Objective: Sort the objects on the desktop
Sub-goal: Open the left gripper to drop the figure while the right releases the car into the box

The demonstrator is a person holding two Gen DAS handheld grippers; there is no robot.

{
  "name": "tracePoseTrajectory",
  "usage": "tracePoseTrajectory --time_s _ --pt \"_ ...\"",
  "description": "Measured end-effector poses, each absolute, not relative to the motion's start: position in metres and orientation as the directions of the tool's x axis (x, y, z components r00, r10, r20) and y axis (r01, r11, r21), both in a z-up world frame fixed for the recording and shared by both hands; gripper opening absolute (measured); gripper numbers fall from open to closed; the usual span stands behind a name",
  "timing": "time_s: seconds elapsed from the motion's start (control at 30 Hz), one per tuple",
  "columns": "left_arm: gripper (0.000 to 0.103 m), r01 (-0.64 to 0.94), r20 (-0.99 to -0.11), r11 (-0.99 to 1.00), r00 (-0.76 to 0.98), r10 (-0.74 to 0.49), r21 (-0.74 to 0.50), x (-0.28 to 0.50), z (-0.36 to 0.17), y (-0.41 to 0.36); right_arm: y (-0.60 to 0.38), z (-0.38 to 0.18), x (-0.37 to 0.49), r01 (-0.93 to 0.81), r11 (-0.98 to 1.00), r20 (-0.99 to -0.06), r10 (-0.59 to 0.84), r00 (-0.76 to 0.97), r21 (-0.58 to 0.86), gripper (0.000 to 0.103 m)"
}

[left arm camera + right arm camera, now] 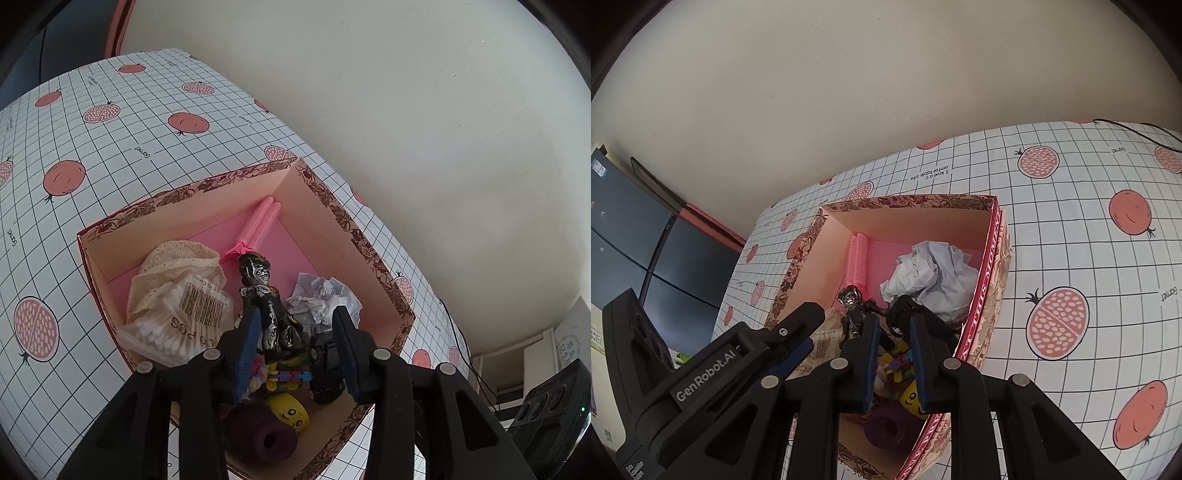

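A pink box with a floral rim (332,206) (908,203) stands on the table and holds several items. A black and silver figurine (271,314) (855,314) stands upright in it between the jaws of my left gripper (297,317). It leans by the left pad, the right pad is clear of it, and this gripper is open. My right gripper (894,321) hovers over the same box with a narrow gap between its pads and nothing in it. Below lie a black toy car (327,369), coloured blocks (899,363) and a yellow face toy (291,413).
Also in the box are a pink comb (256,225), a cotton swab bag (177,325), lace cloth (177,258), crumpled paper (934,273) and a purple roll (266,435). A pomegranate-print cloth (1089,229) covers the table. A wall rises behind, and dark screens (646,251) stand at the left.
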State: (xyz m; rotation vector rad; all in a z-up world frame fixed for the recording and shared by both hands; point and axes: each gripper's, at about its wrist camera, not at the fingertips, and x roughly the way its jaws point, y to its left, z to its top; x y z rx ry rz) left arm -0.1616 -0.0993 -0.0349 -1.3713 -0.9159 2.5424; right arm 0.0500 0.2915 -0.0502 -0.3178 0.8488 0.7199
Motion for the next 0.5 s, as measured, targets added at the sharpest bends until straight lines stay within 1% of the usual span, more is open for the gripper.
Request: tracePoseTrajectory --time_s 0.07,0.13,0.23,0.27,0.3,0.33,0.43,0.5 --pt "0.051 0.176 -0.723 -0.816 -0.59 0.36 -0.551 -0.1612 -0.0319 -0.0999 0.2929 -0.0481 0.0484 -0.689 0.725 -0.772 0.436 0.463 -0.005 0.023" --pt "0.054 0.181 -0.725 -0.821 -0.594 0.348 -0.542 -0.1607 -0.0296 -0.1007 0.2932 -0.0458 0.0473 -0.688 0.726 -0.763 0.434 0.479 -0.019 0.028" --pt "0.056 0.187 -0.73 -0.825 -0.595 0.337 -0.533 -0.1603 -0.0282 -0.1014 0.2915 -0.0417 0.0467 -0.676 0.736 -0.744 0.436 0.507 -0.029 0.028" --pt "0.063 0.188 -0.731 -0.826 -0.594 0.335 -0.531 -0.1602 -0.0281 -0.1018 0.2905 -0.0409 0.0464 -0.671 0.74 -0.738 0.431 0.519 -0.04 0.029" --pt "0.067 0.189 -0.731 -0.827 -0.596 0.332 -0.53 -0.1601 -0.0279 -0.1021 0.2904 -0.04 0.0464 -0.67 0.741 -0.734 0.429 0.526 -0.047 0.034" --pt "0.072 0.191 -0.731 -0.827 -0.598 0.329 -0.528 -0.1597 -0.0278 -0.1024 0.2902 -0.0396 0.0468 -0.668 0.742 -0.733 0.428 0.529 -0.049 0.042" --pt "0.073 0.202 -0.735 -0.83 -0.601 0.314 -0.52 -0.1595 -0.0278 -0.1033 0.2891 -0.0396 0.0501 -0.664 0.747 -0.738 0.427 0.523 -0.039 0.053" --pt "0.078 0.207 -0.735 -0.83 -0.603 0.309 -0.519 -0.1596 -0.028 -0.1038 0.2877 -0.0408 0.0519 -0.658 0.752 -0.742 0.422 0.521 -0.034 0.058"
